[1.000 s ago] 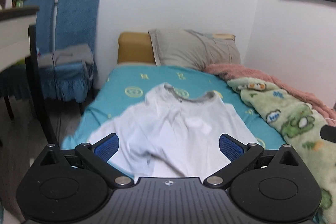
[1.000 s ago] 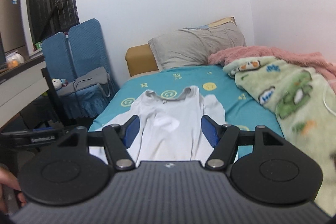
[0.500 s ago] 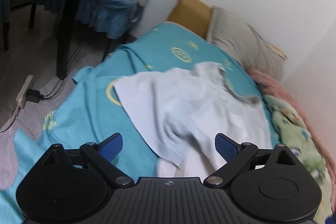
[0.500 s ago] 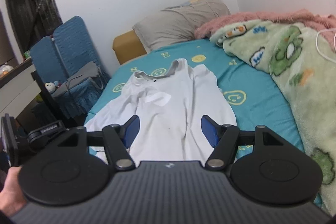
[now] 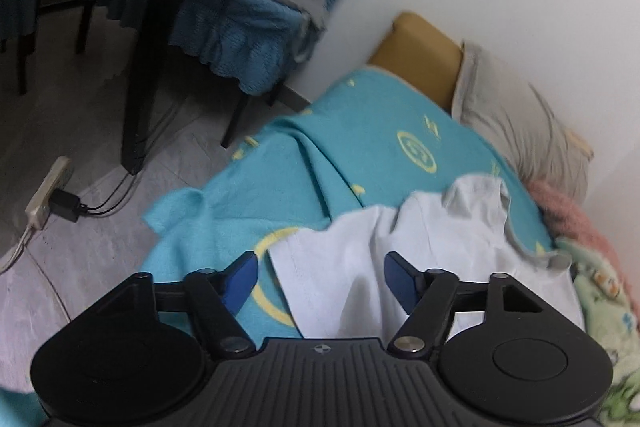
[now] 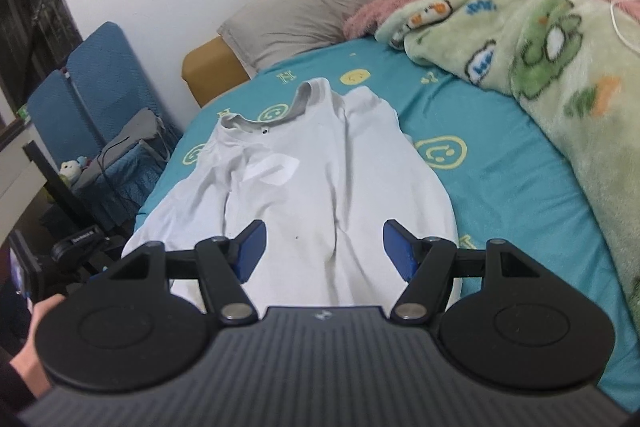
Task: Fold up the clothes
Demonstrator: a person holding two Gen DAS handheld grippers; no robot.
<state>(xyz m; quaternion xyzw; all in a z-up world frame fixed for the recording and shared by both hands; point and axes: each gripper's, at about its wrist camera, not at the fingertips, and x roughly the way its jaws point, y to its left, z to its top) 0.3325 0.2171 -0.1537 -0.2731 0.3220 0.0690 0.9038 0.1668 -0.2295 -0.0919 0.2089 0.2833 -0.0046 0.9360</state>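
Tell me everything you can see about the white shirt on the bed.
The white shirt lies spread out, front up, on the teal bedsheet, its grey collar toward the pillow. It looks like thin, soft cotton, wrinkled, with lengthwise creases. A small dark button sits below the collar, and a brighter white patch lies on the chest. One sleeve reaches toward the bed's edge. A tiny dark speck marks the lower front. Both the left gripper and right gripper are open above it, and neither grips it.
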